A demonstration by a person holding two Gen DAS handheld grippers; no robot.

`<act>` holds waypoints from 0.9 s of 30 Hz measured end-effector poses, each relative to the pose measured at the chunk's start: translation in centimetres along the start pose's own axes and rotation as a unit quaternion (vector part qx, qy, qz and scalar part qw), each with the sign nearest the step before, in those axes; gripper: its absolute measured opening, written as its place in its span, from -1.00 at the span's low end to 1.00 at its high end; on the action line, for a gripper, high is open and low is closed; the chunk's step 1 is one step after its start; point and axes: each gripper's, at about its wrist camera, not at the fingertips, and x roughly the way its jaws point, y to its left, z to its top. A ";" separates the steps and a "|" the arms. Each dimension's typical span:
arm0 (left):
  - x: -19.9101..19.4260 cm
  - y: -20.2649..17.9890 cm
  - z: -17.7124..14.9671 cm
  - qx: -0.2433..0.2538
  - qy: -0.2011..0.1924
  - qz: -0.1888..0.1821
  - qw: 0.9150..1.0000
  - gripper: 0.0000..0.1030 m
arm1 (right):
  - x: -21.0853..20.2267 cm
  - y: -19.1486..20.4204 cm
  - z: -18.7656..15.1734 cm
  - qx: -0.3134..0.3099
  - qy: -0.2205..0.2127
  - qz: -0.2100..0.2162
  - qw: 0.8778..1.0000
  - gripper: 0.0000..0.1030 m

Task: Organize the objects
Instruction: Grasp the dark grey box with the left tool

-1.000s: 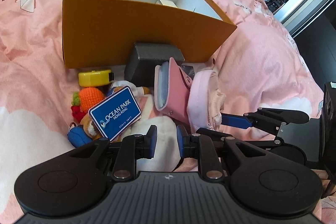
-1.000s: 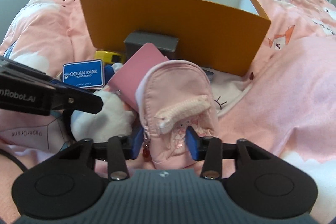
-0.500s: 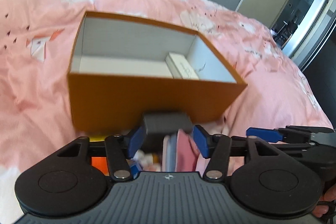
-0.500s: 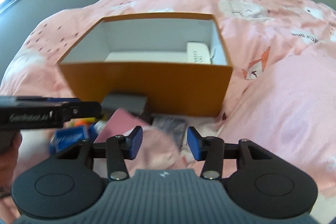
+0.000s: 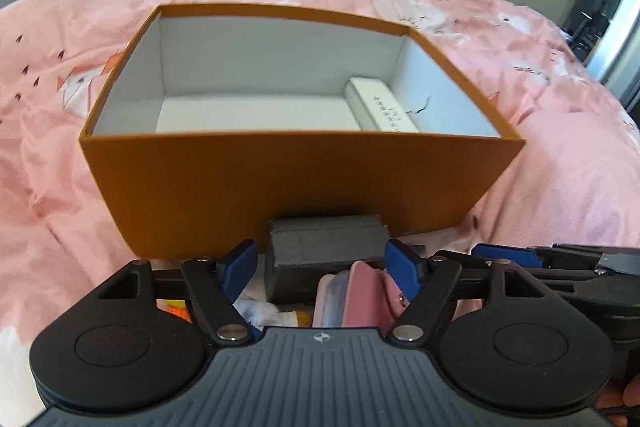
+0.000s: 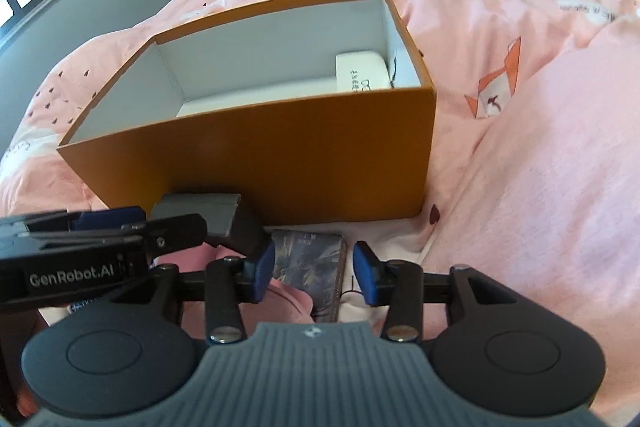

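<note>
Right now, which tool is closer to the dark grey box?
The left. The left tool, its jaws opening, has the grey box just past its fingertips. The right tool sits off to the box's right, over a patterned card.

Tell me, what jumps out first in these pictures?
A big orange box sits open on a pink bedspread, with only a white packet in its right end. A grey block leans against its front wall, between the pads of the opening left claw.
</note>
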 end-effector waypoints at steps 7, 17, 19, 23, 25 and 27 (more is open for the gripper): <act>0.8 -0.1 0.0 -0.003 0.005 0.010 1.000 0.71 | 2.1 -1.1 0.0 0.016 0.014 0.026 0.999 -0.12; 2.5 -1.7 0.9 0.008 0.035 0.013 0.999 0.93 | 3.1 -1.0 -0.4 0.004 0.015 0.080 0.997 -0.16; 2.6 -1.7 1.1 0.009 0.035 0.017 0.999 0.93 | 3.3 -0.5 -0.5 -0.012 0.006 0.088 0.996 -0.30; 3.3 -1.7 1.2 0.003 0.045 0.022 0.999 0.94 | 3.9 -0.4 -0.4 -0.014 0.007 0.117 0.993 -0.56; 3.6 -1.6 1.1 0.004 0.049 0.025 0.998 0.93 | 3.9 -0.4 -0.4 -0.009 0.010 0.117 0.993 -0.54; 3.9 -1.5 1.2 0.000 0.056 0.028 0.998 0.90 | 3.9 -0.6 -0.4 0.001 0.014 0.111 0.994 -0.36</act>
